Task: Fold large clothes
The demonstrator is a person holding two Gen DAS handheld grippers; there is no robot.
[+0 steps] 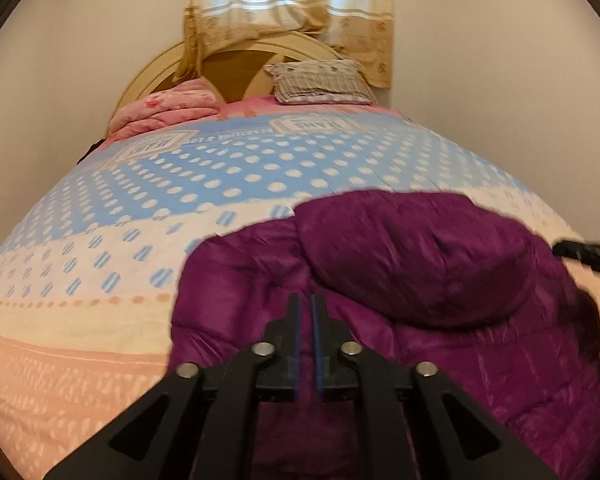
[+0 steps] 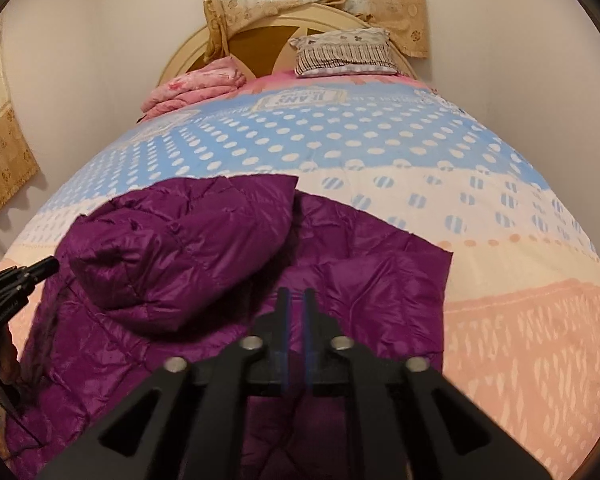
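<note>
Purple puffer jacket (image 2: 204,256) lies spread on the near end of the bed (image 2: 500,280), hood folded over its body. Both the left claw (image 1: 306,320) and right claw (image 2: 294,316) hover above it, nearly clenched, grasping nothing. Striped pillow (image 2: 344,54) sits by the headboard.

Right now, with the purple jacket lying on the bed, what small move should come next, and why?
Probably lower the right gripper and open its jaws, now almost closed and empty, to take the jacket by its right edge. The hood already lies over the body, but that side is still spread flat on the bedspread.
</note>
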